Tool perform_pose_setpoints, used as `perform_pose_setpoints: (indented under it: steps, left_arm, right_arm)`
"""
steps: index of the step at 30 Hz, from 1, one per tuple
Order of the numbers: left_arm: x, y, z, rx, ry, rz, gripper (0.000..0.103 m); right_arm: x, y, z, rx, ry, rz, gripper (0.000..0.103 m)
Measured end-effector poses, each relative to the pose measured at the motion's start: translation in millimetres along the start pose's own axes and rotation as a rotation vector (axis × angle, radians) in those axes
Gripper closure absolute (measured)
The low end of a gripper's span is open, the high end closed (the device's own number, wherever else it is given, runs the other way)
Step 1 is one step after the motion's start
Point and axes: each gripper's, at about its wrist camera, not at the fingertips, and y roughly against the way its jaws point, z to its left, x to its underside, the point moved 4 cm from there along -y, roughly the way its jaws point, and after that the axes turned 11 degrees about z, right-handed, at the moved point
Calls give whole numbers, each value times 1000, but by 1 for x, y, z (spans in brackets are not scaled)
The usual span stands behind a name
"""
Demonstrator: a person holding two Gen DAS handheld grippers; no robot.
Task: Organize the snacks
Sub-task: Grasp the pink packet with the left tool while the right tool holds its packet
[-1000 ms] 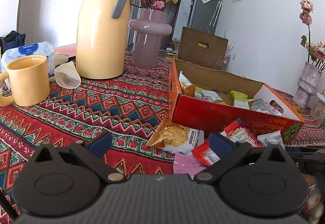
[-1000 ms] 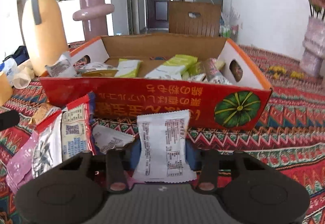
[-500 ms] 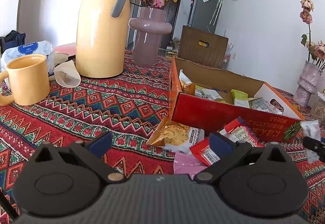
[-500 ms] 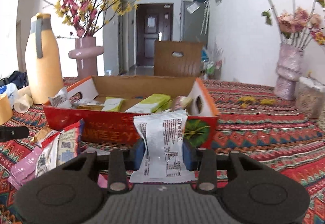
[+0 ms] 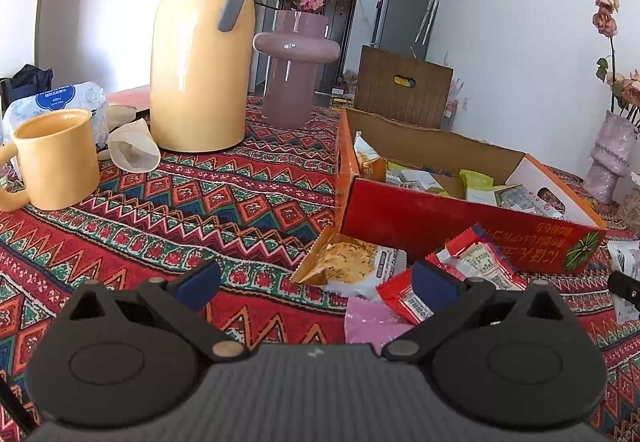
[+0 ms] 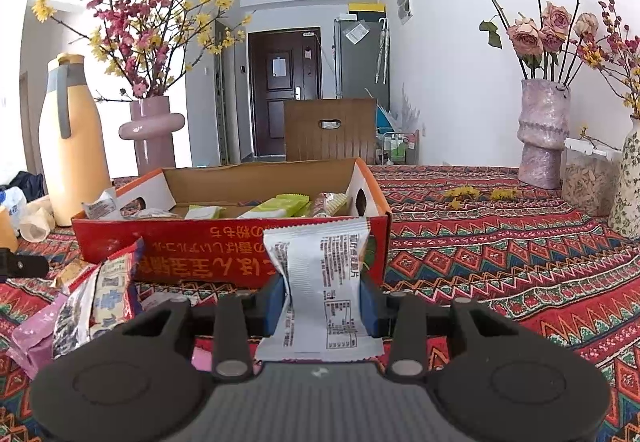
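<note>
Open patterned cloth on the bench (image 6: 500,250) is seen right of the red carton (image 6: 224,250); passage there is unobstructed up to the textured vase (image 6: 542,137). Left of the carton, loose snack packets (image 6: 96,298) are heaped. Farther left, jug (image 5: 200,61) and mug (image 5: 56,157) block the way.

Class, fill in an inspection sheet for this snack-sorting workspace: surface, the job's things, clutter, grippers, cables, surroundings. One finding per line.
Surface: patterned tablecloth, red zigzag weave, covers the table.
Job's things: red cardboard box open, with several snack packets inside; loose packets lie on the cloth in front of it.
Clutter: yellow jug, yellow mug, pink vase of blossom branches, tissue pack.
Grippers: left gripper open, empty, above the cloth; right gripper shut on a white snack packet, held upright in front of the box.
Cables: nothing seen.
Surroundings: wooden chair back, dark door, rose vase.
</note>
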Motion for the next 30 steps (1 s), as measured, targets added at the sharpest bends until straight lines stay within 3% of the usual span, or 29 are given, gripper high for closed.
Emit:
perform_pose_setpoints:
  steps: [8,14,30]
  left_arm:
    - [0,1,-4,-3,-24,-7,0]
    - [-2,8,-9,-12,-62,34,0]
    - [27,-11,-46,-38,-171,271,0]
  right_arm:
    - [1,2,-2,-25,-17,-11,64]
    - [1,4,-4,-36,-26,-23,64]
    - [2,13,-5,-85,-38,-64,64]
